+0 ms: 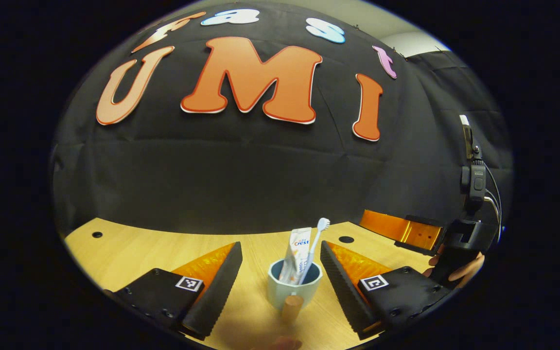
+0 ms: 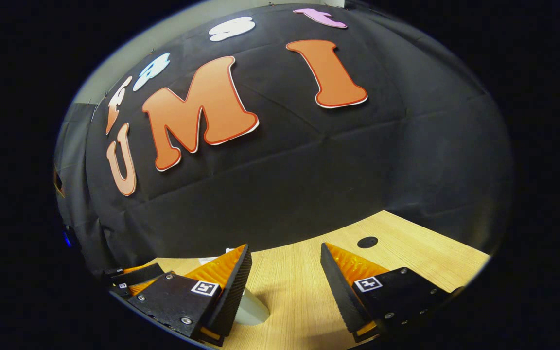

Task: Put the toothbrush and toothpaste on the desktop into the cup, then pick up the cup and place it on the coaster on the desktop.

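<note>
Between my left gripper's (image 1: 280,270) wide-open fingers I see the cup (image 1: 293,290) on the desk (image 1: 129,253), toothpaste (image 1: 295,255) and toothbrush (image 1: 315,245) standing inside, while my right gripper (image 2: 285,279) gapes open too.

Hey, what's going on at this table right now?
A person is tidying with two handheld grippers. The toothpaste and toothbrush already stand in the cup on the wooden desktop. The left gripper is open, its fingers on either side of the cup without touching it, apparently lining up a grasp. The right gripper is open too, over bare desktop, with a pale object beside its left finger. The cup is not lifted yet.
</note>
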